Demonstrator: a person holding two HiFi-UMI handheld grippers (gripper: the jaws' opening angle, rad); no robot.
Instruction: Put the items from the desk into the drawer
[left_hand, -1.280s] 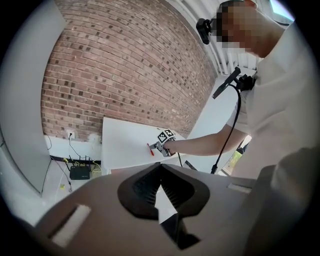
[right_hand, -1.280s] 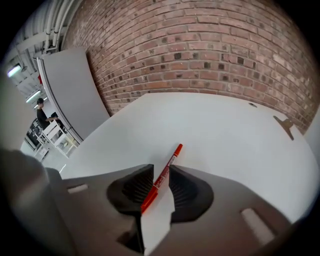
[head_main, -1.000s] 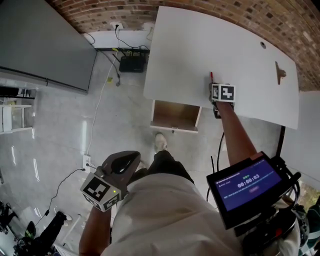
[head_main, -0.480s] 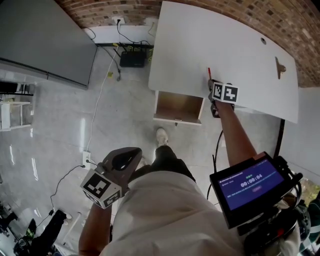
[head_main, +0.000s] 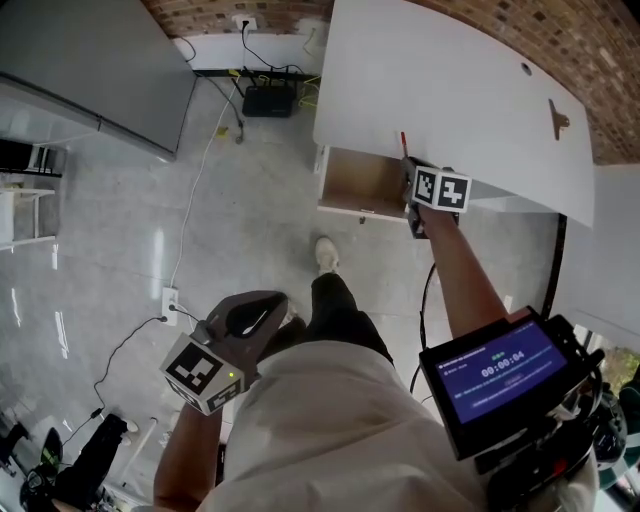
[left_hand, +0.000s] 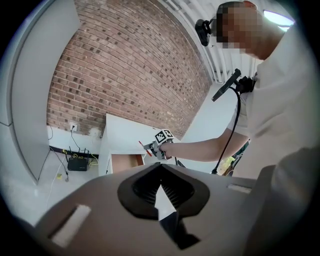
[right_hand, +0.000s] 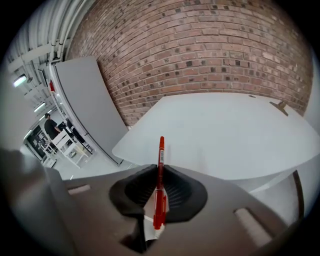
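My right gripper (head_main: 409, 168) (right_hand: 160, 169) is shut on a red pen (head_main: 404, 143) (right_hand: 160, 186), which stands upright between its jaws. It hovers at the front edge of the white desk (head_main: 470, 110) (right_hand: 225, 130), just right of the open wooden drawer (head_main: 362, 183) (left_hand: 124, 161). My left gripper (head_main: 252, 318) (left_hand: 161, 172) hangs low beside my body, shut with nothing in it. In the left gripper view the right gripper (left_hand: 156, 146) and the pen (left_hand: 141, 145) appear far off. A small tan item (head_main: 558, 120) (right_hand: 278, 105) lies on the desk's far right.
A brick wall (right_hand: 210, 50) backs the desk. A grey panel (head_main: 90, 70) leans at the left, with cables and a black box (head_main: 265, 100) on the floor by the wall. A screen (head_main: 500, 375) hangs at my right hip. My shoe (head_main: 325, 253) is below the drawer.
The right gripper has carried the red pen off the desktop toward the desk's front edge, ending beside the open drawer. The left gripper has stayed low by my side.
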